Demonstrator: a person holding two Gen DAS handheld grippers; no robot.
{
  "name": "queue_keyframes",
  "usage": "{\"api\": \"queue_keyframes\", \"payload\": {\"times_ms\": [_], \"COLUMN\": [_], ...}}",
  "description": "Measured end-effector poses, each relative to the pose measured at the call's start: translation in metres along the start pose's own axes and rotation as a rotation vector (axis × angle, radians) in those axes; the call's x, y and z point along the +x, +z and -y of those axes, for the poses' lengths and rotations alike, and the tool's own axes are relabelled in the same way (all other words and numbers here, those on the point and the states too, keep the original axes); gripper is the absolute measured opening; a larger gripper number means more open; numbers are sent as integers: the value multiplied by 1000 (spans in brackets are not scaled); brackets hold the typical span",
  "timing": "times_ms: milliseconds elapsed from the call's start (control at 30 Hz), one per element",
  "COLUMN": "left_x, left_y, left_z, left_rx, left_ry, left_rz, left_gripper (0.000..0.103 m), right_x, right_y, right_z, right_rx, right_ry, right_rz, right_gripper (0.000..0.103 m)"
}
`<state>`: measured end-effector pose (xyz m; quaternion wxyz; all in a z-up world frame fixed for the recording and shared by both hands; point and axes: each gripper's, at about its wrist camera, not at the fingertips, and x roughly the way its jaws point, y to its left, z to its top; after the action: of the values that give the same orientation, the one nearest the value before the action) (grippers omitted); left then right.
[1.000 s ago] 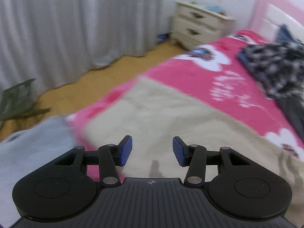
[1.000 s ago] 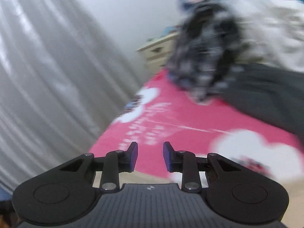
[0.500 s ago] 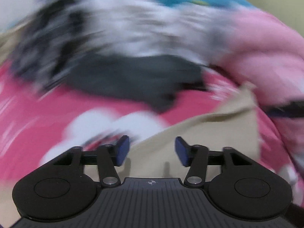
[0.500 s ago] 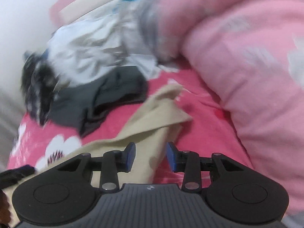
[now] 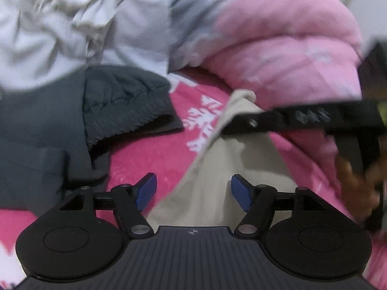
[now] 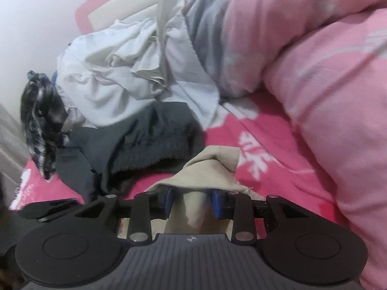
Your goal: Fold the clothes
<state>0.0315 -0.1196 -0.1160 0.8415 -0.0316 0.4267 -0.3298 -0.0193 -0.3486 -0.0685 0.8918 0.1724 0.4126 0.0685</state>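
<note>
Meanwhile, on a bed spread with a bright pink floral sheet, a beige garment lies as a long strip, its long axis running from the cameras away toward a puffy pink quilt, its far end bunched at the foot of that quilt. The left hand-held gripper hovers over the near part of the strip with its blue pads spread wide and nothing between them. The right hand-held gripper sits at the strip's far end, jaws partly parted, with a fold of beige cloth draped over and between the blue pads; whether they pinch it cannot be told. In the left wrist view one black finger of that right tool reaches across the garment's tip, a hand blurred behind it. Beside the beige piece lie dark grey trousers, touching a heap of white clothing and a black-and-white patterned item. A pink and white headboard meets a pale wall behind.
</note>
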Motion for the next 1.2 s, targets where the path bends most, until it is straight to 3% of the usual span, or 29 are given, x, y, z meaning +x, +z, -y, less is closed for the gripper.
{"api": "queue_keyframes", "payload": {"times_ms": [133,200,333,433,500,567,633,733,833,933,1000,1200], "left_x": [22,31,45,56,61,64,61,45,29,30,33,25], "left_y": [11,14,20,26,30,33,33,30,27,18,13,9], "left_z": [-30,-37,-26,-21,-15,-6,2,-3,-34,-74,-92,-95], "left_rx": [-188,-236,-190,-208,-210,-186,-156,-205,-365,-516,-592,-643], "left_ry": [-135,-213,-275,-327,-342,-321,-291,-276,-283,-262,-307,-376], "left_rz": [-34,-54,-96,-111,-116,-113,-98,-60,-20,-36,-51,-15], "left_gripper": [68,68,68,68,65,57,42,24,20,20,20,20], "right_x": [-1,-14,-42,-61,-68,-72,-79,-88,-91,-80,-66,-28], "right_y": [7,5,-2,-10,-14,-15,-17,-20,-24,-34,-41,-51], "right_z": [15,25,45,60,70,76,74,72,70,74,79,78], "right_rx": [61,102,183,245,292,332,337,340,349,408,475,581], "right_ry": [63,80,86,83,70,67,57,46,50,72,95,176], "right_rz": [-8,3,30,89,115,126,137,151,138,91,43,6], "right_gripper": [35,35,37,44,45,45,45,45,45,55,56,59]}}
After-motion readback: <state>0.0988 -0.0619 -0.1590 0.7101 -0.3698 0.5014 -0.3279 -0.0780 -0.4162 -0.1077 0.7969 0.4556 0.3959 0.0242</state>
